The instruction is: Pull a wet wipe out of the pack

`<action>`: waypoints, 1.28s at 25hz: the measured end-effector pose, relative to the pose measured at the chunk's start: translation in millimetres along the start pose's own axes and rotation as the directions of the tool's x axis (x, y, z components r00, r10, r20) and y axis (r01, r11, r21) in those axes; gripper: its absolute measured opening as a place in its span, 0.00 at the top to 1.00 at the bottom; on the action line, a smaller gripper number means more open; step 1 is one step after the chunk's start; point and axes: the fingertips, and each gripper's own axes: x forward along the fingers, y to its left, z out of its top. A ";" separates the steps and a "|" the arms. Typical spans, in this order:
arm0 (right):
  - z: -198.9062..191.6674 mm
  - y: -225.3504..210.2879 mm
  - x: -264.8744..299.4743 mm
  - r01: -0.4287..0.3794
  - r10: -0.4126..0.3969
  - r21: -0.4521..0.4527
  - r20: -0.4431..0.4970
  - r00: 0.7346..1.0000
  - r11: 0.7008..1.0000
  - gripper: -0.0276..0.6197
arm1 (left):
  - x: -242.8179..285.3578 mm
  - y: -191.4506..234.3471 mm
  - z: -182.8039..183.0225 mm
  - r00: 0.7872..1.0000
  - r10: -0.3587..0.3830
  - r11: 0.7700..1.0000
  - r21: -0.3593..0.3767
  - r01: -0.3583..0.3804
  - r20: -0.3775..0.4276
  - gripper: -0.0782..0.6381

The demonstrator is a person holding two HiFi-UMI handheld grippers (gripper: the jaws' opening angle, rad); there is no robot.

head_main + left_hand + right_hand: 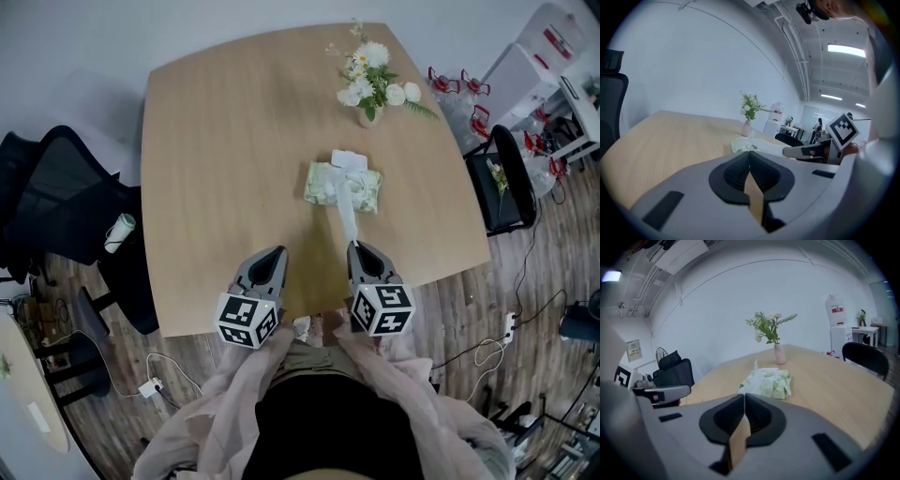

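Left side: the left gripper hangs over the near part of the table. Its jaws are pressed together with nothing between them. It is well apart from the pack and bears on nothing.

Centre: the pack lies flat in the middle of the table with its flap turned up at the far side. One wet wipe runs out of the opening in a long white strip towards the person. The far end of the strip sits in the opening, so the wipe appears only partly drawn.

Right side: the right gripper has its jaws closed tight on the near end of that strip.

Findings on risk:
1. Nothing holds the pack down. A further pull may drag the whole pack towards the near table edge instead of freeing the wipe.
2. The grip takes only the tip of a damp sheet. A sharp tug may slip the sheet out of the jaws or tear it.
3. The next sheet may follow the first out, if the sheets are interleaved.

The vase of flowers stands beyond the pack, away from the line of pull, so the risk there looks low.
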 end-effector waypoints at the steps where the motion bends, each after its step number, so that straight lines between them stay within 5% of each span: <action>1: -0.9 0.9 -1.0 0.002 -0.002 0.002 0.000 1.000 1.000 0.94 | -0.9 -0.4 -0.3 1.000 -0.003 1.000 0.002 0.003 -0.001 0.87; 32: -21.7 26.0 -48.6 0.077 -0.077 0.000 0.057 0.995 0.997 0.94 | -36.5 -10.9 -14.6 0.997 -0.079 0.997 0.025 0.079 0.002 0.87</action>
